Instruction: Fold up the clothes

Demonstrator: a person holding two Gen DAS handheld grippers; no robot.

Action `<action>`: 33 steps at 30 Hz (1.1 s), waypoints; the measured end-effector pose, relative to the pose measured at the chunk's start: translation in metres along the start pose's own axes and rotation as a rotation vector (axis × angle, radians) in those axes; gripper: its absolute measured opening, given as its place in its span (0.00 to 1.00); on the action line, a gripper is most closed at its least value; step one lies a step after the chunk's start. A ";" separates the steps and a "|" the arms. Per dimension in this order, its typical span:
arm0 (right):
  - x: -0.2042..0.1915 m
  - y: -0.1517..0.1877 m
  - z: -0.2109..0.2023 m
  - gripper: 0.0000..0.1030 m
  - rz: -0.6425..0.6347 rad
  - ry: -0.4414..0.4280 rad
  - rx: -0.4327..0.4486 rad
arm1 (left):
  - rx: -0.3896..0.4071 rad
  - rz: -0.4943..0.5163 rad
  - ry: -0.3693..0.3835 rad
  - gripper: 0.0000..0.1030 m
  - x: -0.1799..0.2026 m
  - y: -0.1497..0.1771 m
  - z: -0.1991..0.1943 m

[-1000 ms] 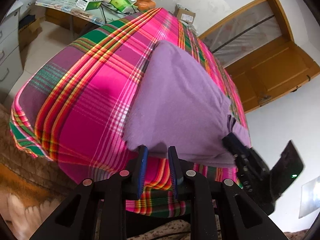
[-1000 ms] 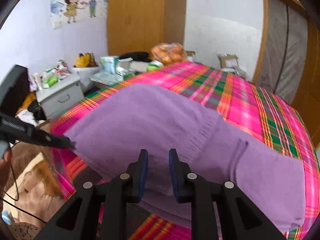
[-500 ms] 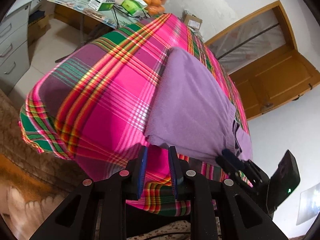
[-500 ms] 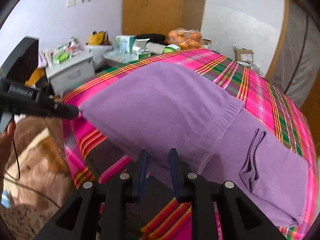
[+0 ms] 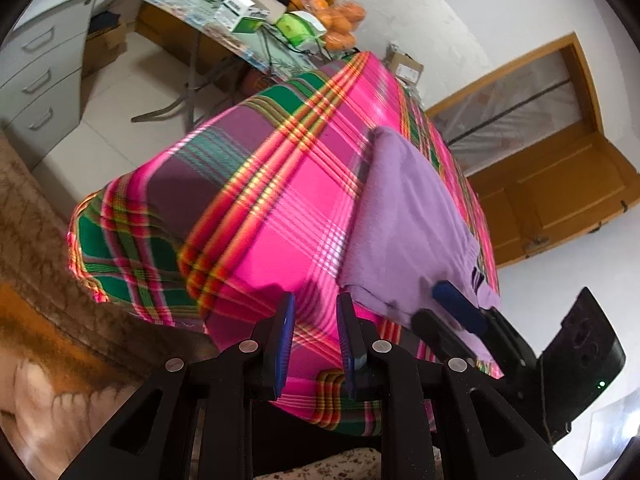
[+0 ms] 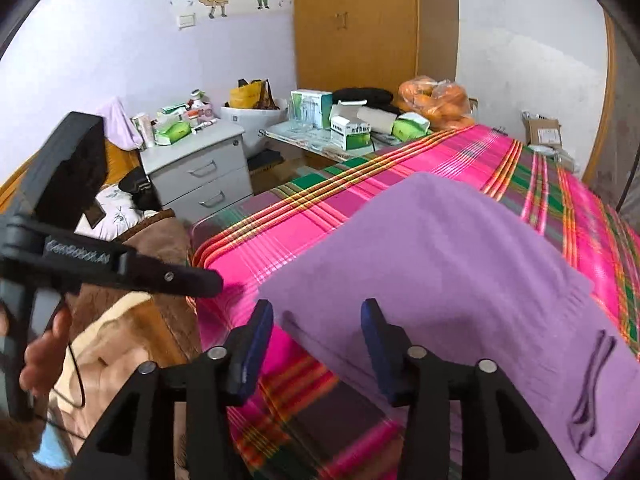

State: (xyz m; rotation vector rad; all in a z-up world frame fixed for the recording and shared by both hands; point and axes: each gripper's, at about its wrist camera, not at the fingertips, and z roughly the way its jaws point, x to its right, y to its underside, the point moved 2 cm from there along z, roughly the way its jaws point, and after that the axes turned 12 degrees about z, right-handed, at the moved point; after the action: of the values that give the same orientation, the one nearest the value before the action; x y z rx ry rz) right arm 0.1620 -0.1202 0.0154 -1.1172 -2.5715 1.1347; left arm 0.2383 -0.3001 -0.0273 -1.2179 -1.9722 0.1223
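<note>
Both hand-held grippers are black plastic frames with blue pads and silver screws. The left hand-held gripper (image 5: 313,322) has its fingers slightly apart with nothing between them, its tips over the cloth just beside the garment's near corner. The right hand-held gripper (image 6: 318,330) stands wide apart and empty, its tips at the garment's near edge; whether they touch it is unclear.

The garment (image 6: 448,280) is a soft, matte lilac knit, folded into a flat, roughly rectangular slab with a ribbed band along one side. It lies on the plaid cloth (image 5: 280,208), a thin woven sheet in hot pink with green, yellow and purple stripes that covers the worktop and hangs over its edge.

The right wrist view shows the garment's broad top face, a small puckered crease (image 6: 592,376) near its right end, a grey metal drawer unit (image 6: 200,172), a wall sticker of two cartoon children, and a hand (image 6: 44,356) on the left gripper's handle. The left wrist view shows the garment edge-on as a long narrow strip, the right gripper's blue pad (image 5: 460,306) beside its near end, a wooden door (image 5: 560,184), and a bag of oranges (image 5: 340,20) on a cluttered side table.
</note>
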 end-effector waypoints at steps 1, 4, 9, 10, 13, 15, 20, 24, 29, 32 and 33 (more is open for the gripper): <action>-0.004 -0.001 0.005 0.50 -0.005 -0.005 -0.006 | 0.004 -0.007 -0.006 0.21 -0.001 -0.001 -0.001; -0.019 -0.002 0.017 0.51 -0.031 -0.003 0.011 | 0.022 -0.018 -0.021 0.21 -0.004 -0.005 -0.004; -0.038 0.002 0.038 0.53 -0.080 0.047 0.015 | 0.021 -0.040 -0.028 0.21 -0.008 -0.008 -0.003; -0.039 0.003 0.041 0.53 -0.093 0.076 0.020 | 0.017 -0.043 -0.030 0.21 -0.009 -0.007 -0.002; -0.042 0.006 0.047 0.53 -0.121 0.153 0.033 | 0.008 -0.051 -0.031 0.21 -0.010 -0.007 0.000; -0.035 0.005 0.044 0.50 -0.089 0.135 0.037 | 0.008 -0.053 -0.031 0.21 -0.011 -0.007 0.000; -0.023 0.003 0.038 0.33 -0.037 0.110 0.050 | 0.018 -0.049 -0.036 0.21 -0.007 -0.014 0.001; -0.022 0.003 0.030 0.14 -0.049 0.091 0.064 | 0.013 -0.028 -0.029 0.21 0.002 -0.020 0.005; -0.015 -0.001 0.012 0.11 -0.022 0.066 0.100 | 0.006 0.005 -0.017 0.21 0.017 -0.031 0.013; -0.012 -0.003 -0.001 0.11 -0.019 0.059 0.134 | -0.024 0.006 0.007 0.21 0.024 -0.038 0.023; -0.011 -0.003 -0.006 0.11 -0.020 0.059 0.145 | -0.034 0.007 0.021 0.21 0.027 -0.041 0.027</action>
State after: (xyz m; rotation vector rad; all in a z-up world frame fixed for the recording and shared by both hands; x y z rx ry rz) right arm 0.1699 -0.1253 0.0233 -1.0735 -2.4078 1.2418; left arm 0.1854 -0.2925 -0.0113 -1.2432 -1.9595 0.0800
